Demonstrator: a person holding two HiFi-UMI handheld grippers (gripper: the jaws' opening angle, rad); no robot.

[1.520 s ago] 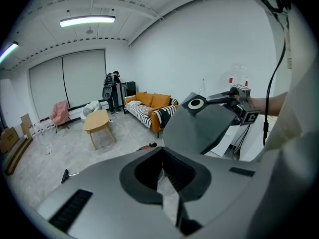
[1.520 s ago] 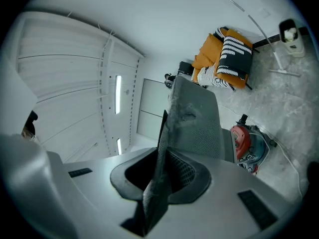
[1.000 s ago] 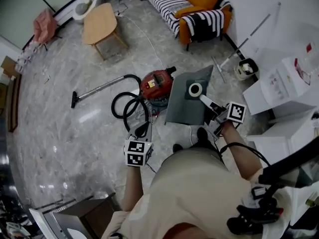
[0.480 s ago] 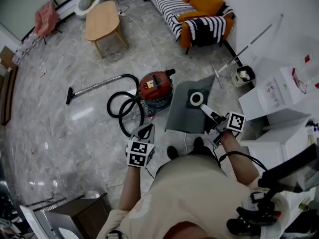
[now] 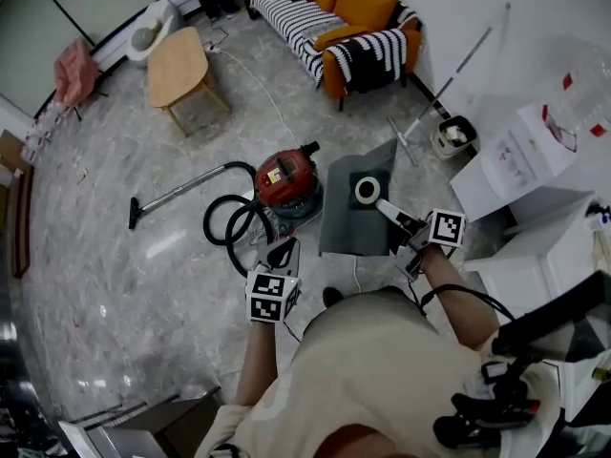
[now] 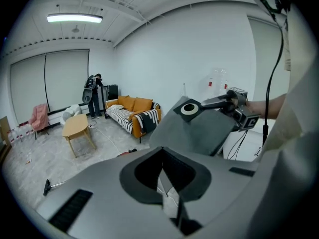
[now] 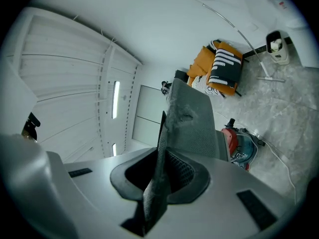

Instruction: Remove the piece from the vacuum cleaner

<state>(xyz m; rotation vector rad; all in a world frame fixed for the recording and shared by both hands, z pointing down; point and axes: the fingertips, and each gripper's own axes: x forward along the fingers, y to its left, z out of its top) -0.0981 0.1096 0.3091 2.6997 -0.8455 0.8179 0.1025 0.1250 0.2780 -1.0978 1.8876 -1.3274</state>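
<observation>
One grip: right claw (image 5: 391, 212) clamped on the dust bag (image 5: 351, 229), hanging right of the vacuum cleaner (image 5: 284, 179); left claw (image 5: 280, 254) closed, empty.

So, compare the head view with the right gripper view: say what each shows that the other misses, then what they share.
Only the head view: the left gripper, the table, the hose on the floor, and the white ring on the bag.
Only the right gripper view: the right gripper with its jaws pinched on the bag's edge, seen edge-on, and a light strip overhead.
Both: the grey bag, the red vacuum and the sofa.
</observation>
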